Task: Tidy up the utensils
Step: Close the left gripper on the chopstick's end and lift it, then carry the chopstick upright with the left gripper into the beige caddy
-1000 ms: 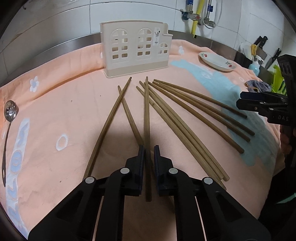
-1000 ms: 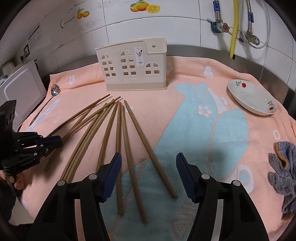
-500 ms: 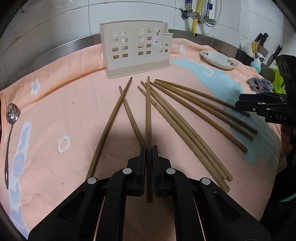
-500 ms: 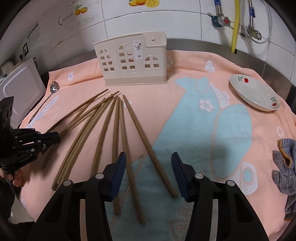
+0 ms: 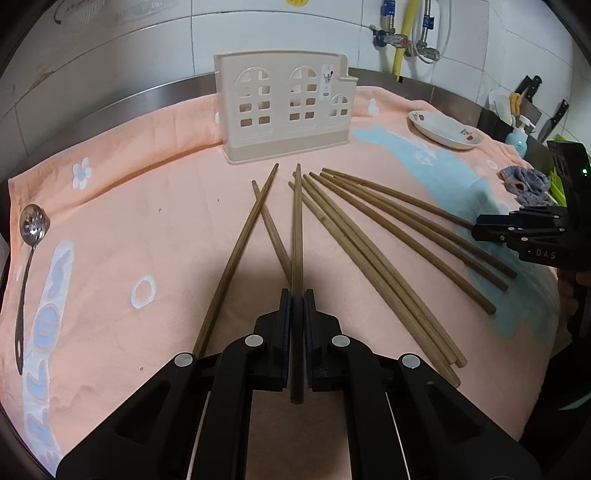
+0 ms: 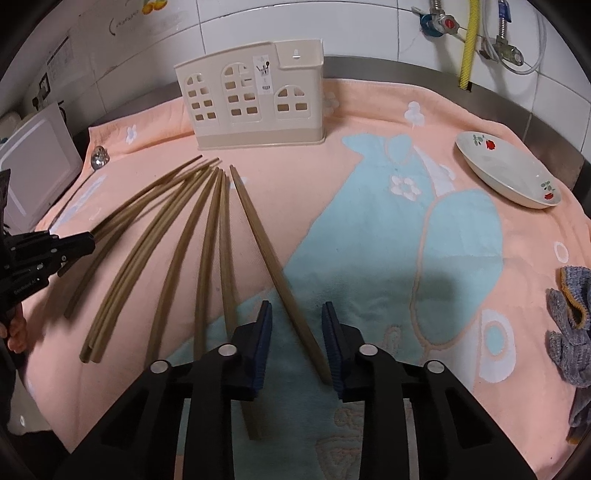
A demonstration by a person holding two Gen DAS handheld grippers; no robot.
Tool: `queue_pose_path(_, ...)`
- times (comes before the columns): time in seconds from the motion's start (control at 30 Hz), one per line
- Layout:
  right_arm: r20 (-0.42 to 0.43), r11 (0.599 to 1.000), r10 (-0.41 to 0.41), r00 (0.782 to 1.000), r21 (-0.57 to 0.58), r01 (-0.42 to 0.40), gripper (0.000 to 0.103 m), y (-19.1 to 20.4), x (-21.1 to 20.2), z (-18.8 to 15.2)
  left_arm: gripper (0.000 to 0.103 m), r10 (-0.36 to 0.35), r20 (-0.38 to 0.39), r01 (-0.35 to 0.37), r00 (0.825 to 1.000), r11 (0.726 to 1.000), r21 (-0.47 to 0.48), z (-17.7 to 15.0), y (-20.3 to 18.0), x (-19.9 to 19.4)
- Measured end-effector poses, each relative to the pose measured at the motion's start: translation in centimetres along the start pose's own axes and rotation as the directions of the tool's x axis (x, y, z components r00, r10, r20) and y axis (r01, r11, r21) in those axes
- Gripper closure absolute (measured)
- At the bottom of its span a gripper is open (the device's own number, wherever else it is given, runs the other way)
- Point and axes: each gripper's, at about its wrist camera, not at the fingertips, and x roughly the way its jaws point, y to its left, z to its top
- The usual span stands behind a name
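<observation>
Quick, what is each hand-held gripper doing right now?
Left hand-held gripper: shut on one chopstick.
Right hand-held gripper: closing around the rightmost chopstick, pads not yet pressing it.

White tiled wall (image 5: 147,55), steel counter edge (image 5: 129,107), yellow pipe (image 6: 468,44), peach towel (image 5: 147,221)

Home kitchen: tiled wall (image 5: 155,55), knives (image 5: 554,118), dish (image 6: 506,168).

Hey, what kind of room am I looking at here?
Most likely a home kitchen: a steel counter under tiled walls, knives and dish soap at the far right, water valves on the wall, a utensil holder.
</observation>
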Motion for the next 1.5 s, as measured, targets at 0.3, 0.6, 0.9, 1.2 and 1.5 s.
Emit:
queue_pose_path(0.3, 0.002, 0.997, -0.04, 0.999, -0.068, 0.041, 0.087, 0.4, 0.1, -0.2, 0.098, -0.02, -0.023, 0.019, 1.0, 1.0, -0.024, -0.4, 0.5, 0.6)
queue_pose_path(0.6, 0.009, 0.994, -0.061, 0.998, -0.095, 0.062, 0.087, 0.7, 0.1, -0.3, 0.097, -0.019, -0.035, 0.018, 0.999, 0.999, -0.04, -0.4, 0.8, 0.8)
queue_pose_path(0.9, 0.032, 0.995, -0.057, 0.998, -0.085, 0.06, 0.094, 0.8, -0.4, -0.5, 0.097, -0.028, -0.037, 0.025, 0.999, 0.998, -0.058, -0.5, 1.2, 0.9)
queue_pose_path(1.2, 0.141, 0.994, -0.044, 0.989, -0.095, 0.057, 0.096, 2.0, -4.5, 0.6, 0.097, -0.014, 0.028, 0.016, 0.999, 0.998, -0.068, 0.3, 1.1, -1.8)
queue_pose_path(1.5, 0.264, 0.992, -0.024, 0.964, -0.11, 0.055, 0.096, 3.5, -8.7, 2.8, 0.097, -0.021, 0.107, 0.029, 0.994, 0.997, -0.076, 1.8, 0.9, -5.1)
